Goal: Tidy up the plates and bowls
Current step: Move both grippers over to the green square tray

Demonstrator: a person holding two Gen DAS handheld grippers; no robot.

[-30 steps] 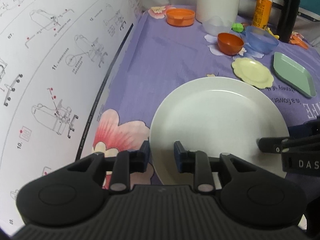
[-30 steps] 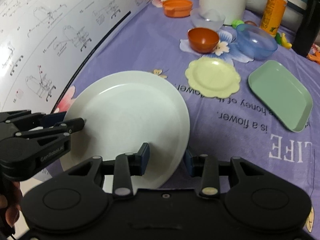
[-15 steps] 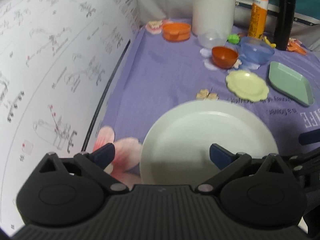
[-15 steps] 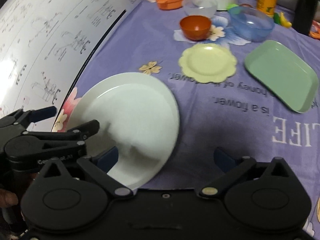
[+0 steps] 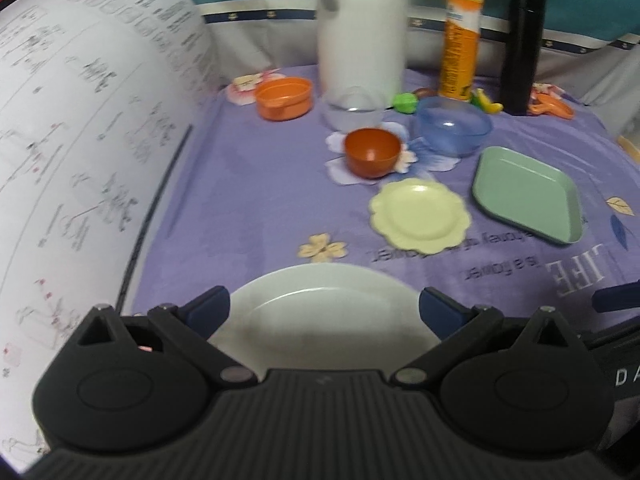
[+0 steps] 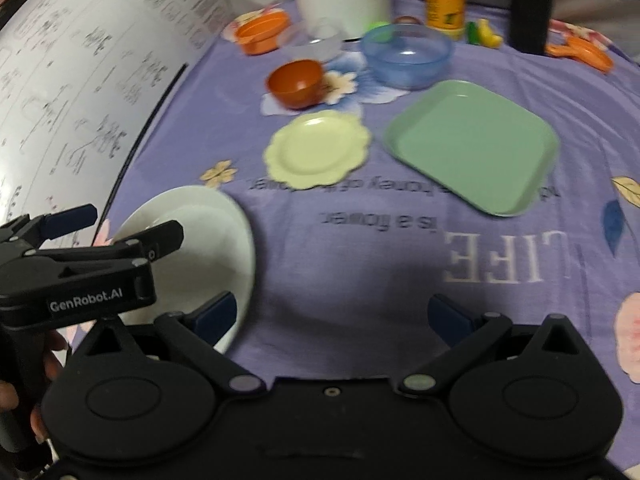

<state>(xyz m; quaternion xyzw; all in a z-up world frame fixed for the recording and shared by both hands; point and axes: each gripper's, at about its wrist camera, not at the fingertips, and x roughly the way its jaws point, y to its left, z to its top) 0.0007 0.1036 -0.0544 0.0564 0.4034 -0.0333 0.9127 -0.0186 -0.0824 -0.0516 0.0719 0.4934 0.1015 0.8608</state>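
Both tools spread wide, gripping nothing — the left tool [image 5: 324,312] over the white plate [image 5: 320,304], right tool [image 6: 332,316] beside it; a careless sweep could knock it.

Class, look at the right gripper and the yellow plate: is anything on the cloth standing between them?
Nothing visible does. The right gripper is open over bare purple cloth, and that stretch runs unbroken to the yellow plate. The white plate lies off to the left, the green tray to the right.
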